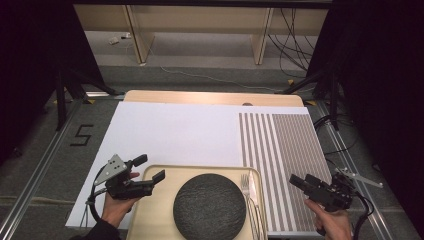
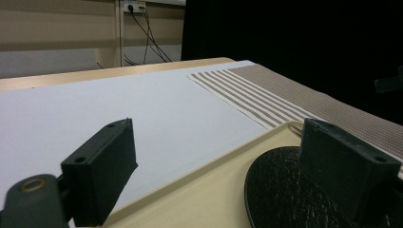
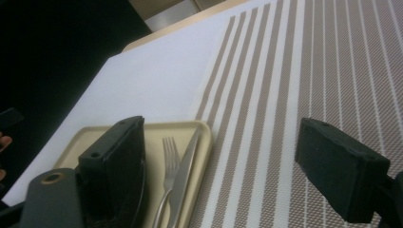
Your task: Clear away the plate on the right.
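Tray (image 1: pixel 150 210) w/ dark round plate (image 1: pixel 209 205), fork (image 1: pixel 245 186) & knife (image 1: pixel 252 192) sits at the near edge of the tabletop (image 1: pixel 175 130), mostly on the white sheet, its right rim just beside the striped placemat (image 1: pixel 282 150). Plate is in the tray's middle; fork & knife lie side by side along the tray's right side, touching or nearly so.

Left hand-held gripper (image 1: pixel 150 170) hovers over the tray's near-left corner, jaws wide apart, nothing between them; in the left gripper view the tray rim and plate edge lie btwn the jaws but no contact seen. Right hand-held gripper (image 1: pixel 299 181) hangs over the placemat, right of the tray, jaws also spread wide & empty, aimed toward the cutlery.

Progress, as I judge it: barely begun. Everything sits on the tray, placemat is bare, nothing gripped. Likely left to do: lift plate, fork, knife off the tray & set them on the placemat. Can't tell which item goes first.
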`<action>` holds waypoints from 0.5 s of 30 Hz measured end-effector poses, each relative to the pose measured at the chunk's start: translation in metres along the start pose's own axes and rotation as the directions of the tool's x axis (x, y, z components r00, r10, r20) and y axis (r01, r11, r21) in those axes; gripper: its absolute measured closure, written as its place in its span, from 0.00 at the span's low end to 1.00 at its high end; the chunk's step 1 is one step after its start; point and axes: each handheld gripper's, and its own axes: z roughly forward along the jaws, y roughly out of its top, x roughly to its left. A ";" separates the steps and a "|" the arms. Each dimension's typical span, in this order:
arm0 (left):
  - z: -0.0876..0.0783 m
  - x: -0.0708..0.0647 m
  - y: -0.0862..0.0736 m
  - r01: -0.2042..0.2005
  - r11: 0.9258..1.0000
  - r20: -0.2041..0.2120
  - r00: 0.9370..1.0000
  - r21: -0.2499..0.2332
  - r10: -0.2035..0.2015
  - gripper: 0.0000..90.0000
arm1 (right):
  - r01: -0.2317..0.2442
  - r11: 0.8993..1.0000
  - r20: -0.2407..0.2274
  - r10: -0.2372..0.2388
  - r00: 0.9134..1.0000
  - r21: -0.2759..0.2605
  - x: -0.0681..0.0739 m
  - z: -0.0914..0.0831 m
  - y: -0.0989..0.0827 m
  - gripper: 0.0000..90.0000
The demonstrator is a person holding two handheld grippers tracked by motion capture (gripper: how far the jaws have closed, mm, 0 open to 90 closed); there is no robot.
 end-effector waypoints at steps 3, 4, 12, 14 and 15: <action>0.000 0.000 0.000 0.000 1.000 0.000 1.000 0.000 0.000 0.13 | 0.021 1.000 0.022 -0.021 1.000 -0.014 0.004 -0.003 0.001 0.20; 0.000 0.000 0.000 -0.001 1.000 0.000 1.000 0.000 0.001 0.13 | 0.039 0.999 0.028 -0.038 0.999 -0.035 0.005 -0.003 0.001 0.19; 0.000 0.000 0.000 -0.002 1.000 0.001 1.000 -0.001 0.002 0.13 | 0.154 0.984 0.063 -0.149 0.987 -0.093 0.008 -0.006 0.001 0.19; 0.000 0.000 0.000 -0.003 1.000 0.002 1.000 -0.001 0.003 0.13 | 0.187 0.977 0.076 -0.179 0.981 -0.104 0.010 -0.008 0.000 0.19; 0.000 0.000 0.000 -0.005 1.000 0.002 1.000 0.000 0.005 0.13 | 0.187 0.978 0.078 -0.180 0.981 -0.093 0.012 -0.010 0.000 0.19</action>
